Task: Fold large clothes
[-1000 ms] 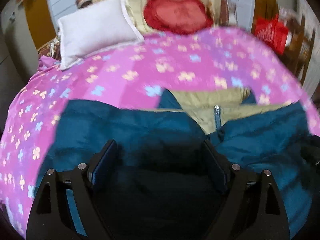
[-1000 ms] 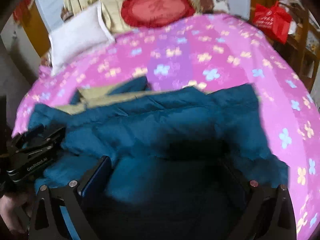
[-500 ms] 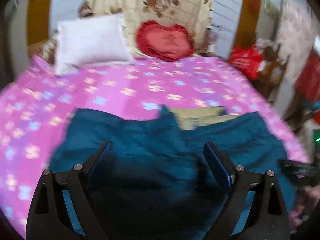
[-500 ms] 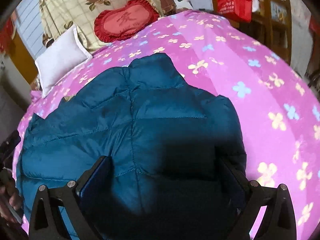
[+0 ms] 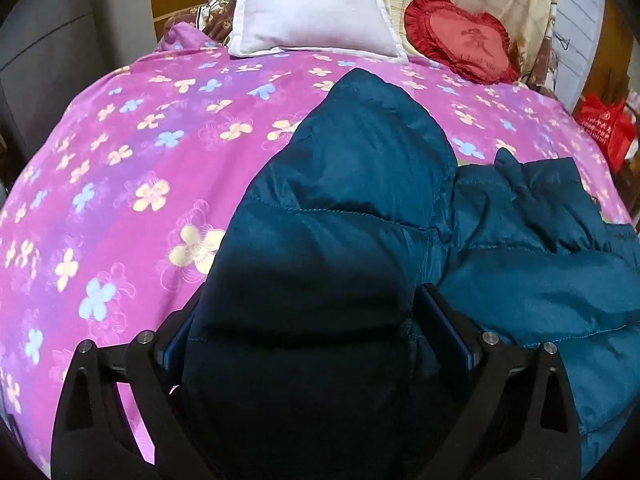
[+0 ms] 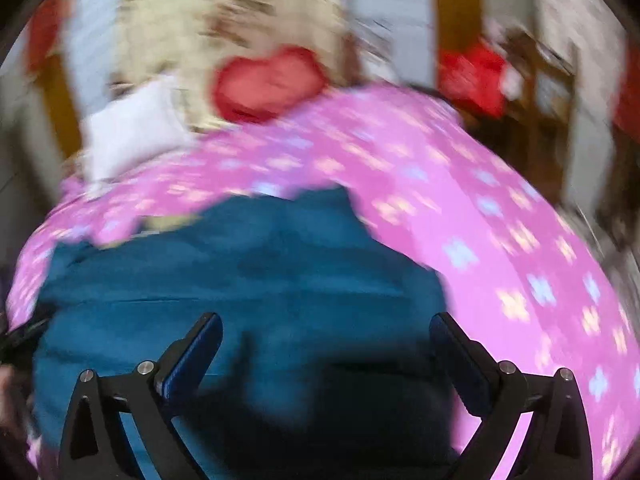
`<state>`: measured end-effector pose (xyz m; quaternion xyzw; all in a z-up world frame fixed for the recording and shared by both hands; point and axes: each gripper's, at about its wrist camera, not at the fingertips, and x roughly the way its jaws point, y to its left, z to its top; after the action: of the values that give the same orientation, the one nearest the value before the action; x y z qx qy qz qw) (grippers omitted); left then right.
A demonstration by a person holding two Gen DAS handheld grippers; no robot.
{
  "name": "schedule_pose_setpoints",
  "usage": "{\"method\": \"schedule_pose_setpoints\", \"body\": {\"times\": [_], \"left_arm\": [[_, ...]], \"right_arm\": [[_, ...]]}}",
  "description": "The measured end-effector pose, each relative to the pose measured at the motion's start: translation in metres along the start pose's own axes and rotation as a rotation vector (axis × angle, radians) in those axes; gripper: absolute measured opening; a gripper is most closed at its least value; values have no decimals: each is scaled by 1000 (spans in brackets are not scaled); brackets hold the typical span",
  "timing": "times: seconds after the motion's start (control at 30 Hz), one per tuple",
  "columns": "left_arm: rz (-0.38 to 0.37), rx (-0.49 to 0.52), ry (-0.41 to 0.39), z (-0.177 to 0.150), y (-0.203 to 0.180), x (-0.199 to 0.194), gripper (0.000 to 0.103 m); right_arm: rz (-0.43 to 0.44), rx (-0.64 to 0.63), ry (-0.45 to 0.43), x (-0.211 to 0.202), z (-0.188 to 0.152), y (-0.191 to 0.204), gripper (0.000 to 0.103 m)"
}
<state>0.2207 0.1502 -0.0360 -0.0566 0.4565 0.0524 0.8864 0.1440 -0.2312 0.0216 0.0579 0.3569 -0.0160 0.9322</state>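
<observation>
A large teal puffer jacket (image 5: 360,208) lies on a pink flowered bedspread (image 5: 120,160). In the left wrist view one sleeve runs away from me toward the pillows, and its near end fills the space between the fingers of my left gripper (image 5: 316,328), which stand wide apart. In the blurred right wrist view the jacket (image 6: 248,288) lies under my right gripper (image 6: 324,344), whose jaws are wide open with nothing between the pads. A bit of the jacket's beige lining (image 6: 168,222) shows at its far left edge.
A white pillow (image 5: 312,4) and a red heart cushion (image 5: 460,36) lie at the head of the bed. A red bag (image 5: 604,128) stands beside the bed on the right. A dark cabinet (image 5: 44,48) stands on the left.
The left view has swung left and come closer; a sleeve now lies between its fingers. The right gripper has pulled back fast, so its view is blurred.
</observation>
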Motion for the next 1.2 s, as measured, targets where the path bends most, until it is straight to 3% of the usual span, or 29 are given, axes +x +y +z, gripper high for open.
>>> {"method": "schedule_pose_setpoints", "body": {"times": [0.07,0.13,0.2,0.33,0.43,0.5,0.57,0.73,0.83,0.93,1.0,1.07,1.13,1.2], "left_arm": [[-17,-22,-33,2,2,-13,97],[-69,-47,-130,4,0,-39,97],[-77,-14,-158,13,-22,-55,97],[-23,91,-145,33,-68,-52,97],[5,60,-153,48,-77,-52,97],[23,15,-200,53,-68,-61,97],[125,-25,-235,49,-56,-68,97],[266,-52,-156,19,-9,-44,97],[231,-155,-69,3,31,-28,97],[243,-213,-136,7,39,-52,97],[213,-188,-237,17,25,-80,97],[132,-122,-322,32,-4,-104,97],[47,7,-326,48,-41,-109,97],[45,164,-245,61,-85,-89,97]], "right_arm": [[14,-63,40,12,-4,11,103],[-16,-97,177,49,-17,8,103],[24,-71,166,54,-20,-1,103],[8,-83,182,56,-21,-1,103],[4,-79,178,56,-22,-2,103],[11,-80,176,55,-22,-3,103],[19,-84,179,56,-22,-4,103],[26,-97,190,58,-20,-3,103],[39,-100,177,58,-21,-2,103],[48,-118,153,59,-22,1,103],[48,-121,152,60,-22,2,103],[47,-122,151,61,-22,1,103],[48,-123,151,61,-23,1,103],[49,-124,150,61,-23,1,103]]}}
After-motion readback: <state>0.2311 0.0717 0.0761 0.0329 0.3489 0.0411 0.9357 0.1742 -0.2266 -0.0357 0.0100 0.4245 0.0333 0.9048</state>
